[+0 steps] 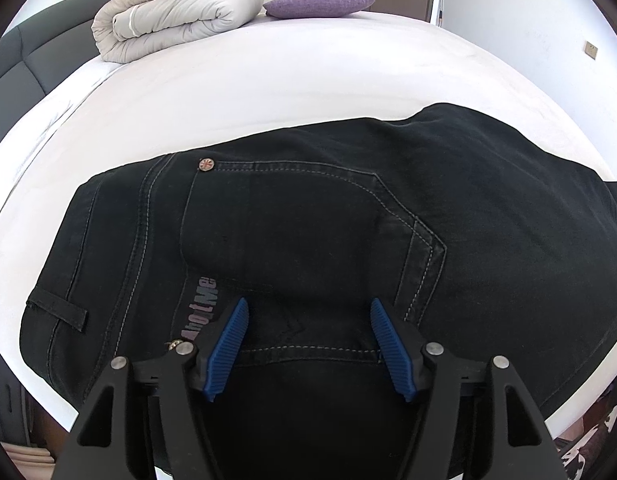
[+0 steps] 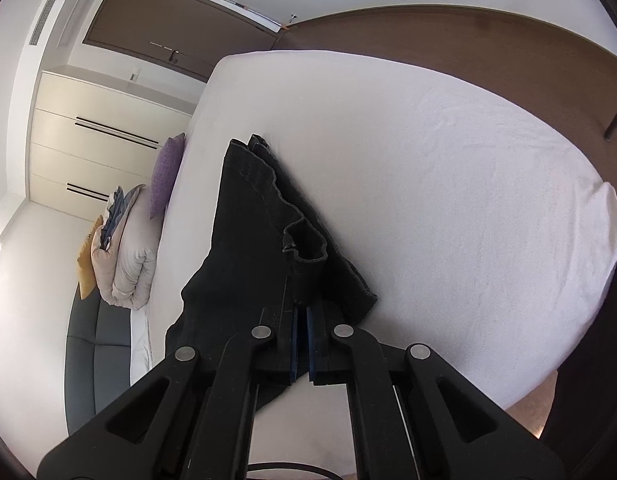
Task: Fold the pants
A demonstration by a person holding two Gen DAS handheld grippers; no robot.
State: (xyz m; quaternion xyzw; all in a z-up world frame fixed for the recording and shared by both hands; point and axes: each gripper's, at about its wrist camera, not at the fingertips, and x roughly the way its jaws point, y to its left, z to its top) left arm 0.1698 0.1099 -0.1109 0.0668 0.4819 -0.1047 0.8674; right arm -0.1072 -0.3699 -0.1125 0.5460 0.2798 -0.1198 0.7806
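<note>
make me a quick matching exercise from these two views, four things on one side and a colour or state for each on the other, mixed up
Things:
1. left gripper
2. right gripper
3. pillow
4. pants

Colour or state:
A. purple, at the far end of the bed
B. jaws apart, over the back pocket
C. black, lying on the white bed
D. shut on dark fabric

Pairs: 1-B, 2-D, 3-A, 4-C

Matt black denim pants [image 1: 308,208] lie on a soft white cloth sheet [image 1: 268,80].
</note>
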